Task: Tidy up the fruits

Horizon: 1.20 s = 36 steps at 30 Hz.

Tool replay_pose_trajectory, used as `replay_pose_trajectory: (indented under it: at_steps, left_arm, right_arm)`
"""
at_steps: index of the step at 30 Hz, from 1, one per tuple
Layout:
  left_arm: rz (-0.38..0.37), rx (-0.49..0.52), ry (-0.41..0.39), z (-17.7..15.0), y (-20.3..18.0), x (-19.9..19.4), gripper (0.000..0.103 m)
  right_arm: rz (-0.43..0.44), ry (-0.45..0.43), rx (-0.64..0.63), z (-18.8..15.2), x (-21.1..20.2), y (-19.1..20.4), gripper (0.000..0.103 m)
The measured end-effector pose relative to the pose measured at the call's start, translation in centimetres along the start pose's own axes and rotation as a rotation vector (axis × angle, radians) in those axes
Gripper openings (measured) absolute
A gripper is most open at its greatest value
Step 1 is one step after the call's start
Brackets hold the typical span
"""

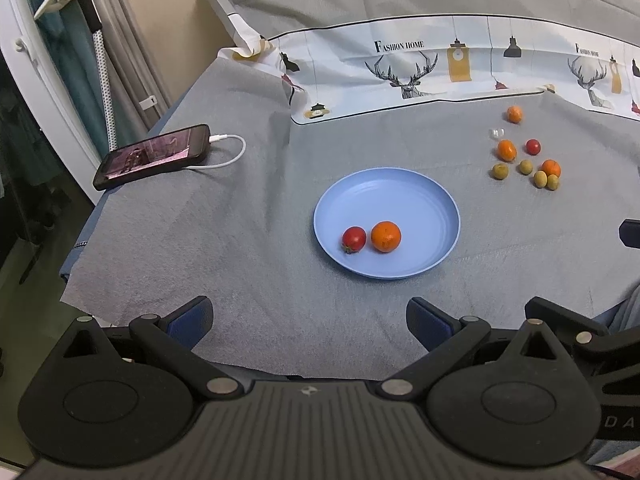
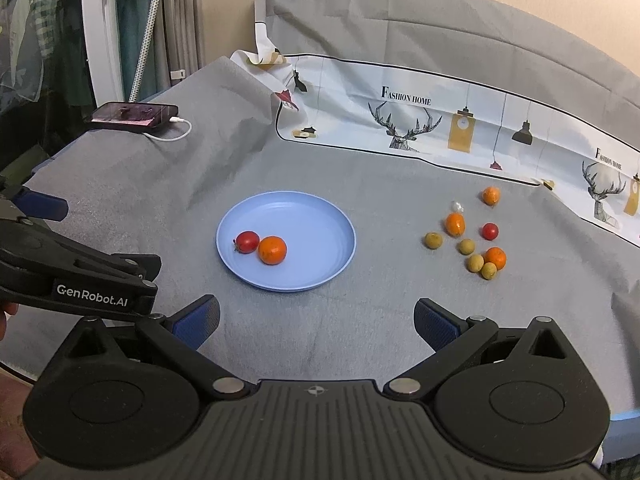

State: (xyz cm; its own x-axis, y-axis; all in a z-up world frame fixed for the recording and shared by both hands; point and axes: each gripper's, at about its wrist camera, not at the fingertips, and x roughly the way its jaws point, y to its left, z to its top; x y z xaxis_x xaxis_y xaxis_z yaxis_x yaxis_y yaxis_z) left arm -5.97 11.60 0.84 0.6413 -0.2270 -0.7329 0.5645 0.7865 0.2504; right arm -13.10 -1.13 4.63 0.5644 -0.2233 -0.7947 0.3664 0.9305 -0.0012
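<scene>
While both tongs hung spread and empty, the loose fruit lay ahead and to the right of each.

Nearest, the right gripper (image 2: 316, 324) and left gripper (image 1: 308, 322) stood wide apart at the jaws, pinching nothing; beyond them the blue plate (image 2: 320, 216) held a tomato (image 2: 247, 241) touching an orange (image 2: 272, 250); farther right lay the loose cluster (image 2: 476, 240), roundish, no long axis; the right gripper was, by my judgement, nearer it.

Blue plate (image 2: 320, 208) flat on grey cloth, holding a red tomato (image 2: 247, 241) touching an orange (image 2: 272, 250). Loose fruit well right of it: three oranges (image 2: 455, 224), one red tomato (image 2: 489, 231), four small green-brown fruits (image 2: 433, 240), clustered, some touching.
</scene>
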Motion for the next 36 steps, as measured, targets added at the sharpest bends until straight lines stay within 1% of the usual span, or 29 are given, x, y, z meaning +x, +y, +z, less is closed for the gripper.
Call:
replay_pose_trajectory:
  at_steps: [19,30,36]
  left_arm:
    - [0.018,0.016,0.020,0.5,-0.4,0.8,0.103]
    - [0.041,-0.009,0.030,2.0,-0.5,1.5,0.103]
    - [0.036,0.021,0.046,2.8,-1.8,2.5,0.103]
  right_arm:
    - [0.002,0.014,0.019,0.0,0.8,-0.8,0.102]
    - [-0.013,0.024,0.099,-0.6,1.8,-2.6,0.102]
    - [-0.023,0.042,0.148,-1.2,2.7,-4.2,0.102]
